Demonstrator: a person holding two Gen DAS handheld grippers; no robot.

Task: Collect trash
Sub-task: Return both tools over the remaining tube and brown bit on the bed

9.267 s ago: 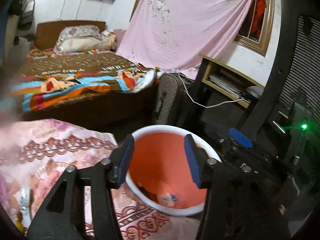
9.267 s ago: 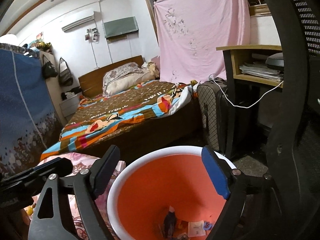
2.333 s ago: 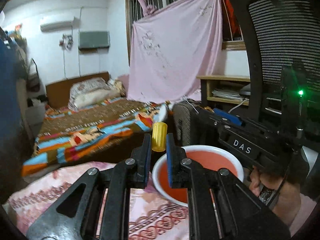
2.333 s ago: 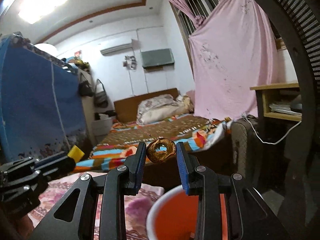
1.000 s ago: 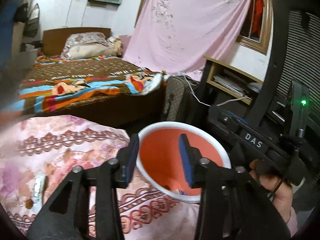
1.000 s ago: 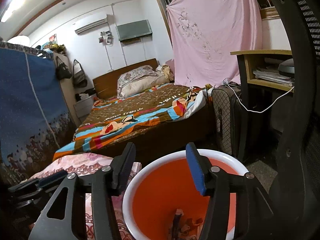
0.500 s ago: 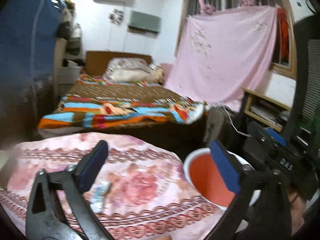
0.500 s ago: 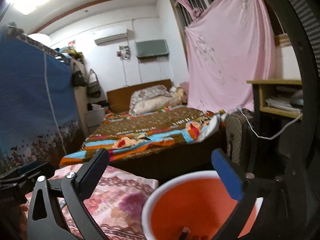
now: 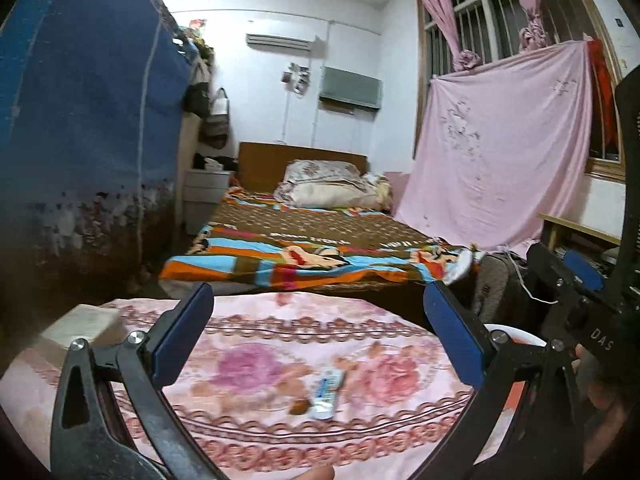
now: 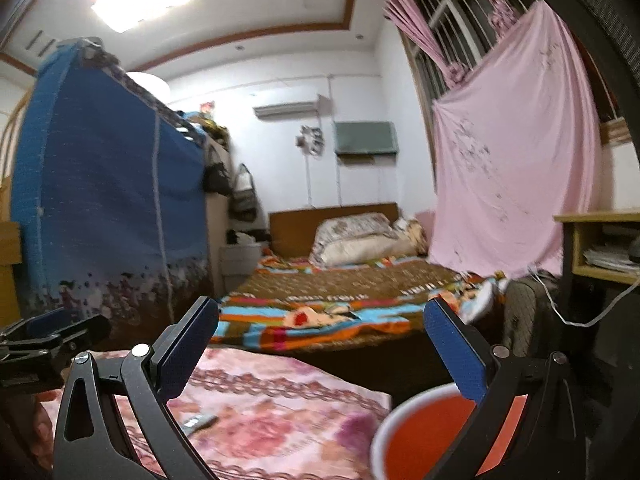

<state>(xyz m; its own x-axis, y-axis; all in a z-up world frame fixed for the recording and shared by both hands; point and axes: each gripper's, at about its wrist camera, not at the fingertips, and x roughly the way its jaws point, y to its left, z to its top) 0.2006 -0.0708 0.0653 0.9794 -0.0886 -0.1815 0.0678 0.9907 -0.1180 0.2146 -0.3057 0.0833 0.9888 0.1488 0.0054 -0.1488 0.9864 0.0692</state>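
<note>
Both grippers, left (image 9: 318, 340) and right (image 10: 320, 344), now gape wide and empty, swung away from the bucket (image 10: 416, 436). A wrapper (image 9: 328, 394) lies on the floral cloth (image 9: 280, 360); a bed (image 9: 316, 248) stands behind.

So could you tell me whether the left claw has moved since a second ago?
Yes. The left claw has swung left, off the bin and over the floral cloth.

Pink floral tablecloth (image 9: 280, 360), small white-and-blue wrapper (image 9: 328, 394) lying flat, brown scrap (image 9: 299, 406) just beside it
</note>
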